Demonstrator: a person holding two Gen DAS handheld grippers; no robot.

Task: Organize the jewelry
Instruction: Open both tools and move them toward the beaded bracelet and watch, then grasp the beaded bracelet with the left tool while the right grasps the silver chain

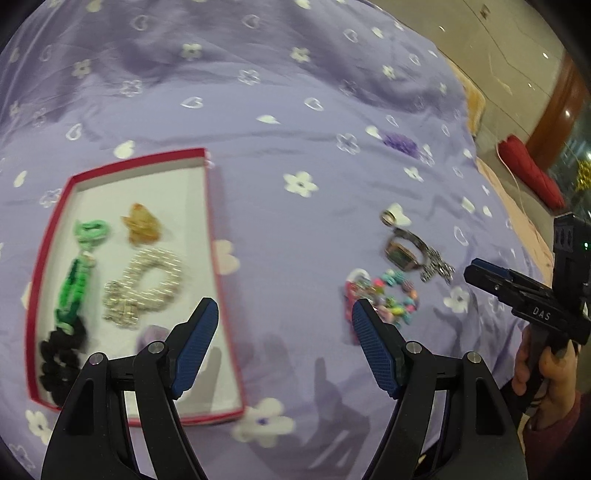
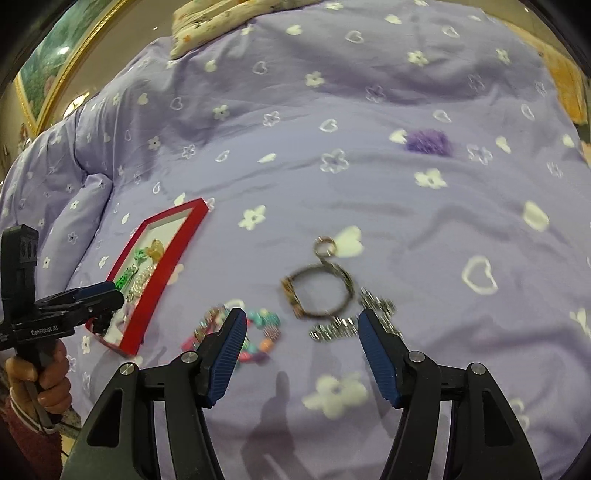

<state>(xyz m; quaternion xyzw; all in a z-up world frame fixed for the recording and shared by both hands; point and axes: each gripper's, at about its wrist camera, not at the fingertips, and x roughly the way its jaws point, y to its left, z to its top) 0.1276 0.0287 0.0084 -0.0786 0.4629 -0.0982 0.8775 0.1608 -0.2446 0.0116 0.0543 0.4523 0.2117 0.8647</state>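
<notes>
A red-rimmed white box (image 1: 210, 206) lies on the purple bedspread; it also shows in the right wrist view (image 2: 173, 251). In it lie a pearl bracelet (image 1: 147, 284), a green piece (image 1: 79, 273), an amber clip (image 1: 142, 223) and a black scrunchie (image 1: 61, 354). On the cover to its right lie a colourful bead bracelet (image 1: 391, 299) (image 2: 258, 332), a watch (image 1: 406, 251) (image 2: 317, 291), a ring (image 1: 389, 218) (image 2: 325, 245) and a silver chain piece (image 2: 354, 325). My left gripper (image 1: 284, 314) is open and empty between box and beads. My right gripper (image 2: 301, 325) is open and empty above the watch.
A purple scrunchie (image 1: 400, 142) (image 2: 428, 142) lies farther back on the cover. A red cushion (image 1: 532, 173) lies on the floor beyond the bed's right edge. A patterned pillow (image 2: 221, 22) sits at the far end. The right gripper's body (image 1: 524, 299) is beside the jewelry.
</notes>
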